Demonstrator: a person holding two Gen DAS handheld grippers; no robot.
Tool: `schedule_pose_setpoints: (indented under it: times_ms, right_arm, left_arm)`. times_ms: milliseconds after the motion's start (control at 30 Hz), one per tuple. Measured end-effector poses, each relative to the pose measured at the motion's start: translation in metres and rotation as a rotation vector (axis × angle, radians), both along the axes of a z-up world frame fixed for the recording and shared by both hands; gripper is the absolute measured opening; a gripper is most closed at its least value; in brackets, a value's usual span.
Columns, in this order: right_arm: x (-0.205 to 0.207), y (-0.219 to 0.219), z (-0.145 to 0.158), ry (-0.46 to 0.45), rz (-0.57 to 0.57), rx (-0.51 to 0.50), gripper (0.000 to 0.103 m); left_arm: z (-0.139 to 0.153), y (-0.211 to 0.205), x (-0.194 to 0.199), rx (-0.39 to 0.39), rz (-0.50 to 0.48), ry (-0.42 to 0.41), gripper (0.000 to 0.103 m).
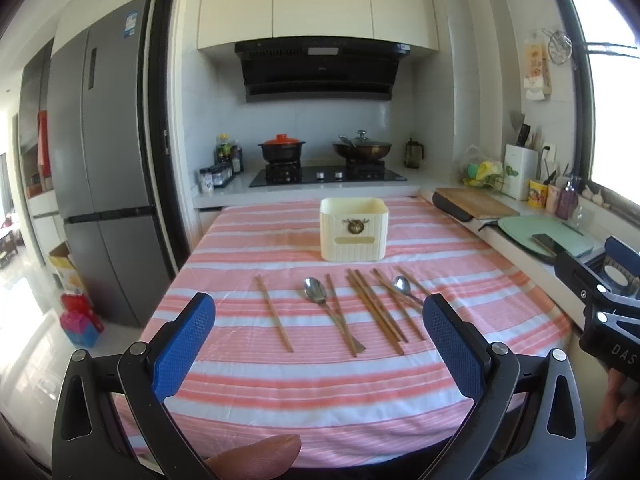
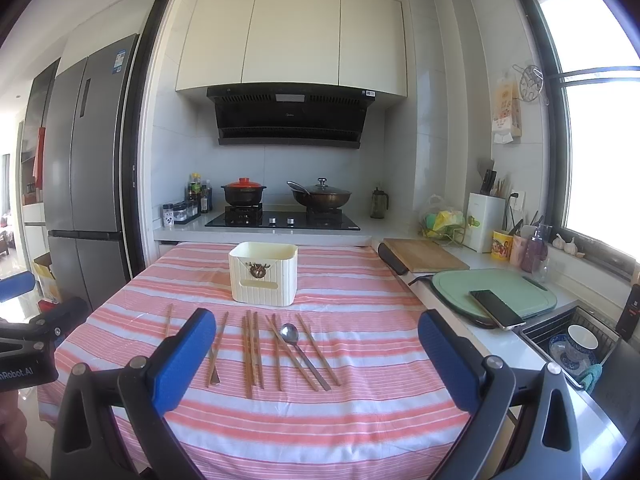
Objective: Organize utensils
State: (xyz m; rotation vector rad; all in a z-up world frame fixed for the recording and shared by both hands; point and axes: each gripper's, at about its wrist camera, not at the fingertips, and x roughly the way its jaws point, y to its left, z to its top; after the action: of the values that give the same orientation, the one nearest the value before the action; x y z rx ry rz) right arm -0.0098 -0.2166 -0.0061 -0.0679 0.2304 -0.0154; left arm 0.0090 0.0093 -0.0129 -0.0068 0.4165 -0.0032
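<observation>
Several wooden chopsticks (image 1: 376, 310) and two metal spoons (image 1: 316, 290) (image 1: 402, 285) lie in a row on the pink striped tablecloth (image 1: 320, 380). A cream utensil box (image 1: 354, 229) stands upright behind them. The chopsticks (image 2: 252, 348), one spoon (image 2: 290, 334) and the box (image 2: 264, 279) also show in the right wrist view. My left gripper (image 1: 318, 336) is open and empty, held above the near side of the table. My right gripper (image 2: 316, 348) is open and empty too, hovering in front of the utensils.
A counter runs along the right with a wooden board (image 2: 424, 256), a green board (image 2: 496, 288) with a phone (image 2: 496, 308) on it, and a sink (image 2: 576, 344) with bowls. A stove (image 1: 328, 174) with pots stands behind the table. A fridge (image 1: 104, 160) stands at the left.
</observation>
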Motion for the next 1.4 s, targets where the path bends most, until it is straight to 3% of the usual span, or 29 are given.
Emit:
schedule_pose_setpoints:
  times_ms: [267,333,533,733,833,1067,1300,1400]
  right_arm:
    - [0.009,0.000,-0.004,0.030,-0.003,-0.001,0.103]
    - [0.011,0.000,-0.005,0.036,-0.003,-0.001,0.103]
    - [0.027,0.001,-0.013,0.082,0.003,0.003,0.103]
    - [0.051,-0.002,-0.024,0.130,0.004,0.006,0.103]
    - [0.068,-0.010,-0.031,0.153,-0.006,0.011,0.103]
    - [0.128,-0.043,-0.058,0.266,0.003,0.034,0.103]
    - [0.186,-0.062,-0.088,0.405,0.020,-0.010,0.103]
    - [0.203,-0.064,-0.097,0.451,0.041,-0.016,0.103]
  left_arm:
    - [-0.002,0.002,0.006,-0.030,0.007,0.070,0.103]
    - [-0.003,0.002,0.008,-0.024,0.008,0.034,0.103]
    - [-0.011,0.008,0.023,-0.048,0.020,0.038,0.103]
    - [-0.029,0.015,0.051,-0.053,0.033,0.114,0.103]
    - [-0.042,0.018,0.069,-0.007,0.036,0.185,0.103]
    - [-0.075,0.030,0.134,0.020,0.092,0.303,0.103]
    - [-0.095,0.039,0.179,0.096,0.156,0.368,0.103]
    - [-0.100,0.041,0.189,0.088,0.167,0.386,0.103]
